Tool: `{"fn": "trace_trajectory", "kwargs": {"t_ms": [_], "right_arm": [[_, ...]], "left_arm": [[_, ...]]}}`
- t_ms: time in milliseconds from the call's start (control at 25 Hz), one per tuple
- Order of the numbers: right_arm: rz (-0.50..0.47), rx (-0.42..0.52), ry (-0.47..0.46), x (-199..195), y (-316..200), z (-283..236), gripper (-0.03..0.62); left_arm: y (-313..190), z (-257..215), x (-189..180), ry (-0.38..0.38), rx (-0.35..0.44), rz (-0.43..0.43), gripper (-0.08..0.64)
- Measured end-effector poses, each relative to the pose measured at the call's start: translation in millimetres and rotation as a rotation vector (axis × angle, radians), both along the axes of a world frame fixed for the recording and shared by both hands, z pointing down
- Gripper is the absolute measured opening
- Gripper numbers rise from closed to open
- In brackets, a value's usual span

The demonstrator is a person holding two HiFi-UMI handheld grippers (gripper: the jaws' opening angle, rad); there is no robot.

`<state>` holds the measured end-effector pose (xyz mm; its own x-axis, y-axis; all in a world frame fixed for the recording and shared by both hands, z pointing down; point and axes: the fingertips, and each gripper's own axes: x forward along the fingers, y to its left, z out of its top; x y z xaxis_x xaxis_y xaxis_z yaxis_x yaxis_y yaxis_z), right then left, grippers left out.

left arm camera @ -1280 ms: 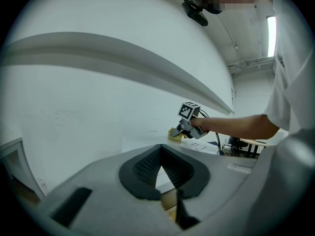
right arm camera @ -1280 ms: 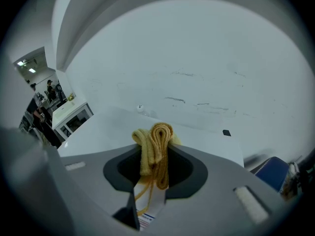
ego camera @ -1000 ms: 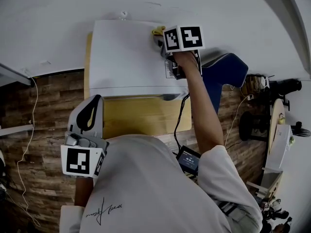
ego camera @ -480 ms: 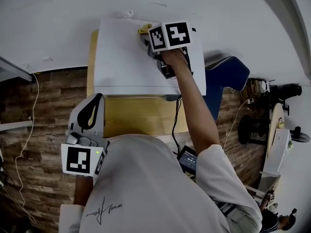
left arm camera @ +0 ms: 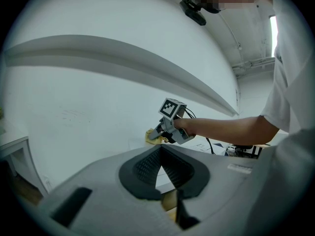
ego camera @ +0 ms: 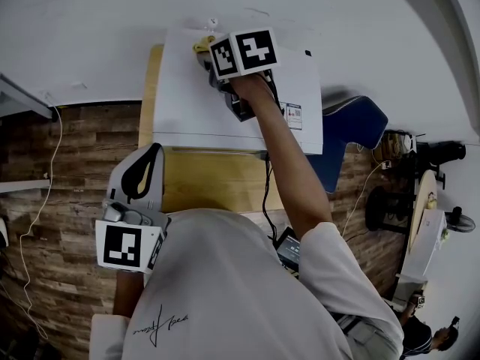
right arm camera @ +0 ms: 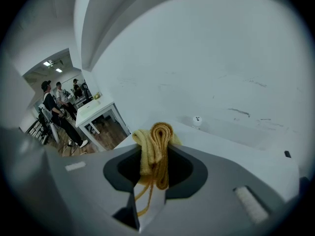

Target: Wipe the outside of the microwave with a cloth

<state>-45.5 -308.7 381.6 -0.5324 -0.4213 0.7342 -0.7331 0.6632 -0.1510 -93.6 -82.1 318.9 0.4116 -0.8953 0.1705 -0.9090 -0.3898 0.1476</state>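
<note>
Our right tool [right arm camera: 154, 173] clamps the bunched yellow cloth [right arm camera: 155, 141] on microwave [ego camera: 187, 103] top; prob. soft, light; we'd grip mid-fold; left tool [left arm camera: 159, 156] closed, empty.

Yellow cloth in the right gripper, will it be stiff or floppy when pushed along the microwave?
Probably floppy: the yellow cloth bunches in soft folds where the right gripper pinches it. Likely light; a loose strand dangles. Its ribbed weave should drag, not slide, on the microwave.
</note>
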Motion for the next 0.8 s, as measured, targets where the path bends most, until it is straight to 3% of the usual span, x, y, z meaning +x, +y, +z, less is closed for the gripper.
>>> {"fn": "trace_trajectory", "kwargs": {"t_ms": [440, 600, 680, 800], "right_arm": [[-0.139, -0.036, -0.069, -73.1, 23.0, 0.2, 0.114], [-0.225, -0.114, -0.225, -98.9, 49.0, -21.0, 0.115], [-0.240, -0.103, -0.277, -94.3, 55.3, -40.7, 0.115], [-0.226, -0.038, -0.280, -62.6, 54.3, -66.2, 0.115]], "left_arm": [[-1.2, -0.1, -11.9, -0.001, -0.002, -0.032, -0.008], [-3.2, 2.1, -12.9, -0.006, -0.009, -0.031, -0.009], [-3.0, 2.0, -10.8, -0.009, -0.010, -0.024, -0.009], [-4.0, 1.2, -5.7, -0.030, -0.011, -0.006, -0.009]]}}
